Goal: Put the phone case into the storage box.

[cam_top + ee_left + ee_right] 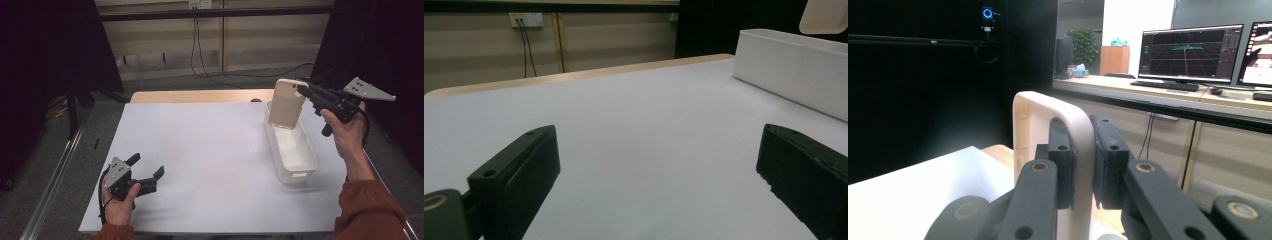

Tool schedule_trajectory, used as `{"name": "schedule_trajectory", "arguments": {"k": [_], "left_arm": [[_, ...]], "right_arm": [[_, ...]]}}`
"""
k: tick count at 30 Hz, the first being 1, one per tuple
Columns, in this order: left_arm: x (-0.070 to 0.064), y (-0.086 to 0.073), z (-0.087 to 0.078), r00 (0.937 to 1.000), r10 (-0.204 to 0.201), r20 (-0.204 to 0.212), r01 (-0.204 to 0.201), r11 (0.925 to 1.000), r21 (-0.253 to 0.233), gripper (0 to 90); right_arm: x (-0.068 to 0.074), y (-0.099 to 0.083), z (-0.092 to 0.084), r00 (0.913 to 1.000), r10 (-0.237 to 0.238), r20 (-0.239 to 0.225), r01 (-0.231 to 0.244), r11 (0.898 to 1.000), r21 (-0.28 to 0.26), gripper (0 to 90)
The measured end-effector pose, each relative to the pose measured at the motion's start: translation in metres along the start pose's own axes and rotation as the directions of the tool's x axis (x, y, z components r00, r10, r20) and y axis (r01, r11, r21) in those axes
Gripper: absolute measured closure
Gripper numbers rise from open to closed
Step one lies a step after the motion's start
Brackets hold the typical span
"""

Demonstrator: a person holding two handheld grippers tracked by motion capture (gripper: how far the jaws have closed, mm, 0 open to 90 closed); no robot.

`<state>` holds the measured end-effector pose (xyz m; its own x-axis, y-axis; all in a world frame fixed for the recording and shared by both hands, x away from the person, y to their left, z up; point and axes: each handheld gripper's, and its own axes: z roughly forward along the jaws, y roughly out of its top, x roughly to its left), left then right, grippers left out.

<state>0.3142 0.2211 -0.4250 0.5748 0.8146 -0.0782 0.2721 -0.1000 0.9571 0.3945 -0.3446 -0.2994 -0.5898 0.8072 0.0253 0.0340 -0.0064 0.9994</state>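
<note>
Phone case (286,104): light, thin, flexible; pinch its rim.
Right gripper (303,90): clamped on case, upper right.
Left gripper (148,172): released, lower left.

No legible txt in any view. Monitors (1190,54) far right in the right gripper view: graphics on screen, any chars too small to read. Wall socket plate (526,19) far left in the left gripper view: blank, no label I can make out. Blue ring light (987,13) on a device far left in the right gripper view: just a glow, no sign or no. Beige case (1048,150), white bin (291,145), white worktop sheet (200,160): no brand, no markings visible.
</note>
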Motion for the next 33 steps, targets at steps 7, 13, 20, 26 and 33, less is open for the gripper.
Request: {"name": "schedule_trajectory", "arguments": {"k": [7, 13, 20, 26, 33], "left_arm": [[0.000, 0.000, 0.000, 1.0000, 0.002, 0.004, -0.002, 1.0000, 0.008, 3.8], [0.000, 0.000, 0.001, 1.0000, 0.006, 0.005, -0.006, 0.9999, 0.009, 3.7], [0.001, -0.001, 0.001, 1.0000, 0.008, 0.000, -0.008, 0.9998, 0.019, 3.7], [0.001, -0.001, 0.002, 1.0000, 0.005, 0.000, -0.005, 0.9999, 0.015, 3.7], [0.001, 0.000, 0.004, 1.0000, 0.008, 0.003, -0.008, 0.9998, 0.018, 3.9]], "right_arm": [[-0.013, 0.004, 0.005, 0.9992, -0.027, 0.028, 0.027, 0.999, 0.020, 81.0], [-0.027, 0.000, 0.013, 0.9987, -0.018, 0.047, 0.017, 0.999, 0.030, 81.0], [-0.039, -0.011, 0.022, 0.9974, 0.006, 0.072, -0.008, 0.999, 0.035, 81.1], [-0.047, -0.020, 0.028, 0.9961, 0.017, 0.087, -0.021, 0.999, 0.045, 81.1], [-0.055, -0.034, 0.040, 0.9945, 0.018, 0.103, -0.025, 0.998, 0.064, 81.1]]}}
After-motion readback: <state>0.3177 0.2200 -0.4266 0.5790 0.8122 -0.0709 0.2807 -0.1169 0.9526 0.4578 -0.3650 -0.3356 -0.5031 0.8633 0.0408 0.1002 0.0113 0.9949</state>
